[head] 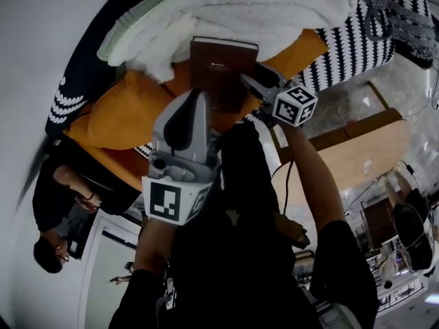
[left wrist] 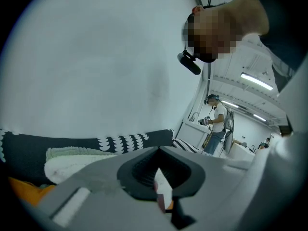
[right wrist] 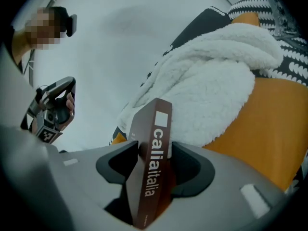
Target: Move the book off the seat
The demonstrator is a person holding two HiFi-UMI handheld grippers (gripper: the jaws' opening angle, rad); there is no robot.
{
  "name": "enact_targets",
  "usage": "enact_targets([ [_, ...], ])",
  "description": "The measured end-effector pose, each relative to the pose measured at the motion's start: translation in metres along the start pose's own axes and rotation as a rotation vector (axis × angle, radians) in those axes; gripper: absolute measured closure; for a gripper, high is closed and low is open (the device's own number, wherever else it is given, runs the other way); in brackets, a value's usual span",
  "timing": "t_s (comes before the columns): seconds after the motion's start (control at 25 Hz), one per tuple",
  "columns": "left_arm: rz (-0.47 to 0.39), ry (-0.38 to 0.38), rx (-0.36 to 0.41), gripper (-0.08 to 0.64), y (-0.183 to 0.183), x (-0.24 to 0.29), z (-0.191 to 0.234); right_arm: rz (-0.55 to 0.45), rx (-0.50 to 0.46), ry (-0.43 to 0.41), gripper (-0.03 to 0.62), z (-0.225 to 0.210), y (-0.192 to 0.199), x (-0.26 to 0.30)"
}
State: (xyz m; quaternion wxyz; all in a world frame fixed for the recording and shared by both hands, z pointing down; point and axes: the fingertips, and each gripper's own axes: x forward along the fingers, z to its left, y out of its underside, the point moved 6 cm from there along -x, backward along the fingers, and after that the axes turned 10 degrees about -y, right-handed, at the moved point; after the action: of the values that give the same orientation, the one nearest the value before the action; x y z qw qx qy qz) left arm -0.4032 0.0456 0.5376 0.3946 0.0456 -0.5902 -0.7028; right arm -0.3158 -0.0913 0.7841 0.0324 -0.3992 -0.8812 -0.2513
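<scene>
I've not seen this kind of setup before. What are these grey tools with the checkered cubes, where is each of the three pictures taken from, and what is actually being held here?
No robot here: a person carries a two-jaw grey tool in each hand, each with a marker cube. The head view comes from a camera on the person's head, looking down. The left and right gripper views come from cameras riding on each tool, looking along its jaws. Below lies an orange seat with a white fleece blanket and black-and-white patterned cushions. A brown book sits on the seat at the blanket's edge. The right hand-held gripper has the book's spine between its jaws, which stand apart and seem not to squeeze it. The left hand-held gripper is shut and empty.
</scene>
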Motion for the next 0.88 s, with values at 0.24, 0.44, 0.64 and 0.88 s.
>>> enact_targets([
  [0.24,0.003,-0.017,-0.013,0.554,0.004,0.003,0.006,0.024,0.026,-0.055,0.351,-0.004,-0.003,0.009],
  [0.44,0.002,-0.022,-0.022,0.554,0.005,0.007,0.012,0.042,0.047,-0.079,0.337,-0.008,-0.004,0.014],
  [0.64,0.003,-0.023,-0.023,0.554,0.006,0.007,0.016,0.045,0.047,-0.088,0.337,-0.007,-0.004,0.015],
  [0.88,0.006,-0.013,-0.019,0.554,0.007,0.007,0.016,0.019,0.077,-0.093,0.355,-0.007,-0.004,0.014],
])
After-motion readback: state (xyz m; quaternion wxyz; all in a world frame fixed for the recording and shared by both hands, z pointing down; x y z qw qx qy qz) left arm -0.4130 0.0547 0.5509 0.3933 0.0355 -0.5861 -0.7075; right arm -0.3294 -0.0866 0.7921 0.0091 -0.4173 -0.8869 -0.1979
